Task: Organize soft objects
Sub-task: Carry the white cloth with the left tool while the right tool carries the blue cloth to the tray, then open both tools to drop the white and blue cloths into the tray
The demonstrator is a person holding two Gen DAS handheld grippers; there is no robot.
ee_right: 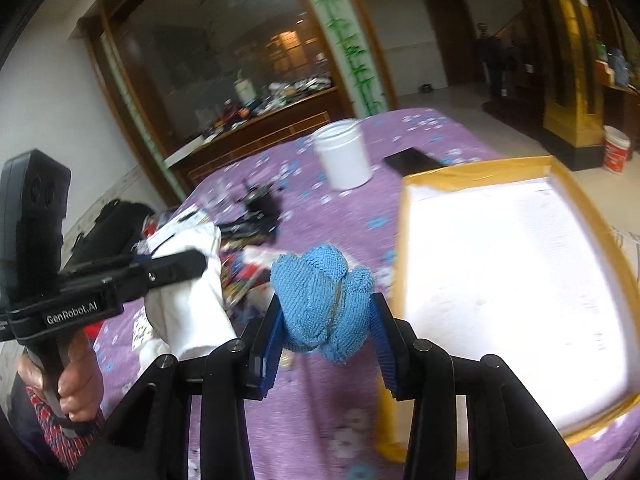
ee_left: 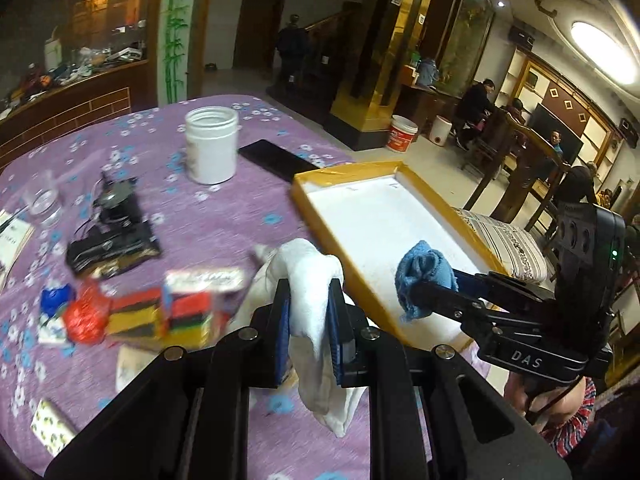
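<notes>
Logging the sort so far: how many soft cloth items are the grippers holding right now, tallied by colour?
White cloth, pinched in the left gripper: 1
Blue knitted cloth, in the right gripper: 1
Total: 2
The yellow-rimmed tray holds none yet.

The desk (ee_left: 240, 208) is wearing a purple cloth with small flowers, and a white jar (ee_left: 211, 148) is standing upright toward its far side with a dark phone (ee_left: 276, 160) lying just beside it. A yellow-rimmed tray (ee_left: 340, 236) with a white floor is sitting at the right edge. Black gear (ee_left: 112, 228), a clear glass (ee_left: 42, 200) and blurred colourful packets (ee_left: 160, 312) are lying at the left.
</notes>
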